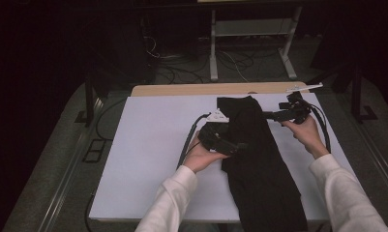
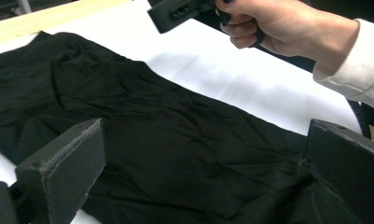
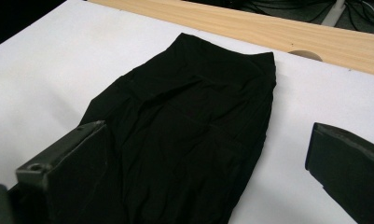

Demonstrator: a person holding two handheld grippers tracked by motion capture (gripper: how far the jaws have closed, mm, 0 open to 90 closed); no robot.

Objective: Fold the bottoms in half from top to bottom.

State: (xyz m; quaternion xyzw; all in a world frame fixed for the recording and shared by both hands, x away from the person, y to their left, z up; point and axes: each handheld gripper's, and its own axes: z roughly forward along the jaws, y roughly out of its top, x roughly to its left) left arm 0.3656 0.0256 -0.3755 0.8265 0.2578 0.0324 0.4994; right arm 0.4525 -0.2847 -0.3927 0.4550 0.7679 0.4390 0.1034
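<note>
A black garment (image 1: 257,159) lies lengthwise on the white table (image 1: 153,145), its folded end at the far side and its near end hanging over the front edge. My left gripper (image 1: 239,145) is at the garment's left edge, open, with the wrinkled cloth (image 2: 175,140) spread between and below its jaws. My right gripper (image 1: 270,116) is at the garment's upper right edge, also open, hovering over the cloth (image 3: 189,126) near its far end. In the left gripper view, the right gripper (image 2: 175,14) and the hand holding it show at the top.
A wooden strip (image 1: 191,89) runs along the table's far edge, with a round hole (image 3: 306,54) in it. Behind the table stand a white metal frame (image 1: 213,48) and cables on the floor. Bare white surface lies left of the garment.
</note>
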